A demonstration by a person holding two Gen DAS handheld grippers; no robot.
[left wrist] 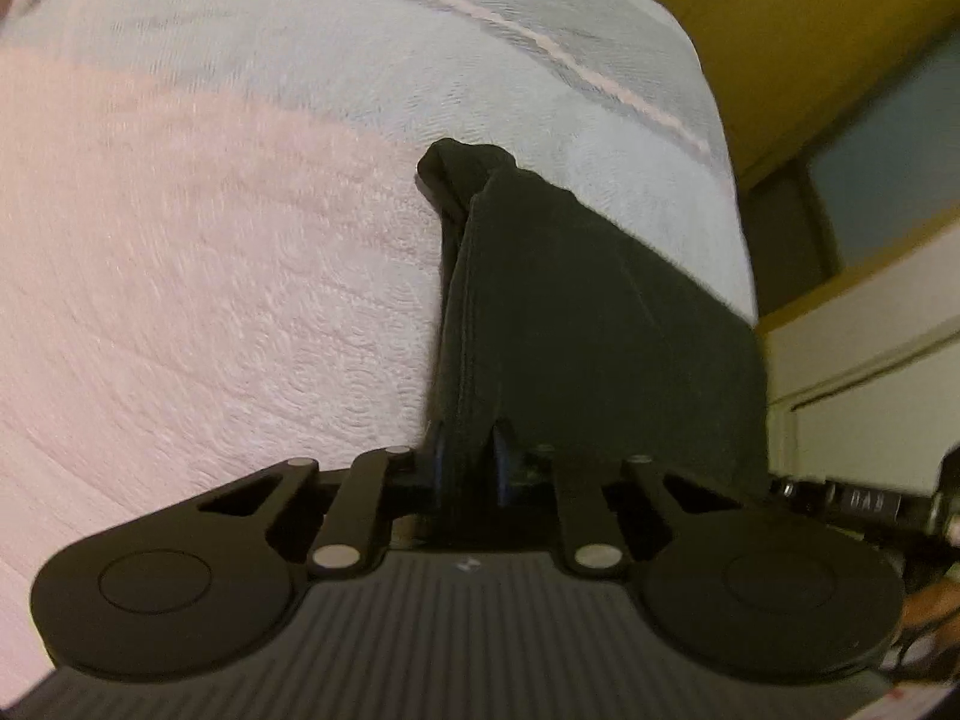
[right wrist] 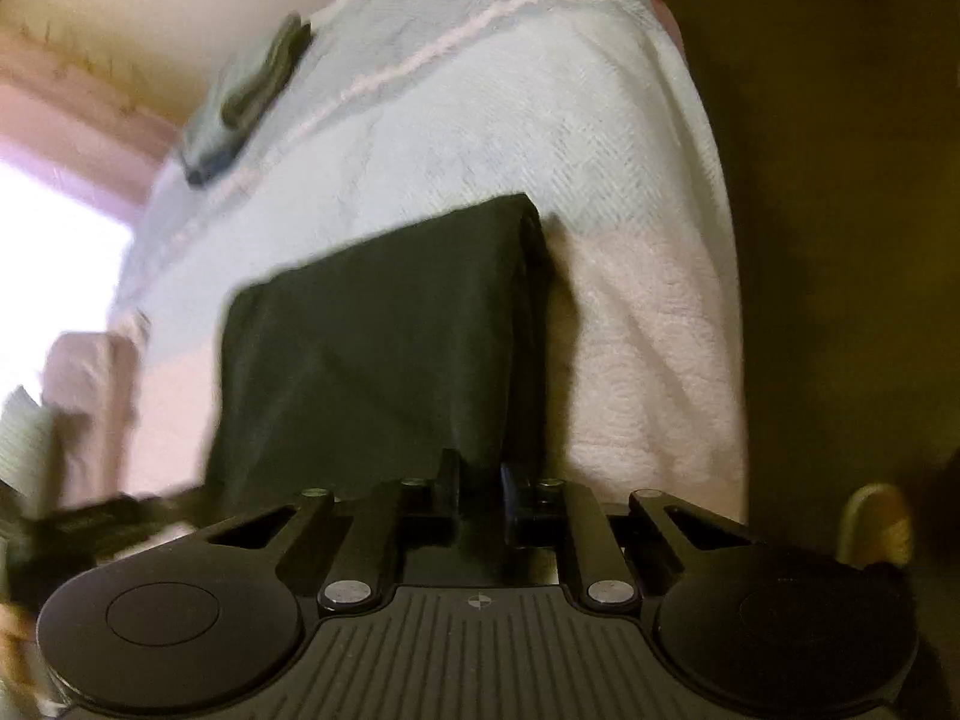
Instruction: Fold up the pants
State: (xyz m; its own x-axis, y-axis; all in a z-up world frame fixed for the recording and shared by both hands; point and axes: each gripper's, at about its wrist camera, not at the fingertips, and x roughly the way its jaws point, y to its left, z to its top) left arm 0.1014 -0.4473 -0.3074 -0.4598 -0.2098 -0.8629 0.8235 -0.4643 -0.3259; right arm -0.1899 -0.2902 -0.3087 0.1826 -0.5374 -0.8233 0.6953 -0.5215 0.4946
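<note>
Left wrist view. At the left and centre of the frame, the pink-and-pale-blue textured cotton bedspread (left wrist: 210, 252) is filling the background. Right of centre, the dark, soft-fabric pants (left wrist: 570, 312), already doubled into a long narrow band, are running from a bunched end at mid-frame down to the bottom centre. There the left gripper (left wrist: 470, 468) is pinching the near edge: its fingers are drawn close together with a pleat of dark cloth between them. At the far right edge, part of the other tool is showing beside the bed's side.

Right wrist view. At the upper left, a small grey-green folded cloth (right wrist: 252, 102) is lying well apart from the work. In the centre, the pants are appearing as a broad dark rectangle with its thick folded edge toward the right of the frame. At the bottom centre the right gripper (right wrist: 480, 489) is closing on the near edge, its fingers nearly together with fabric between them. To the right, pink bedspread is giving way to a dark floor.

Judgement: both tools are taking hold of the near end for the next fold. Doing it well is calling for catching every layer in each pinch, lifting both corners together at equal height, keeping the edge taut between them, and laying it squarely onto the far end.
</note>
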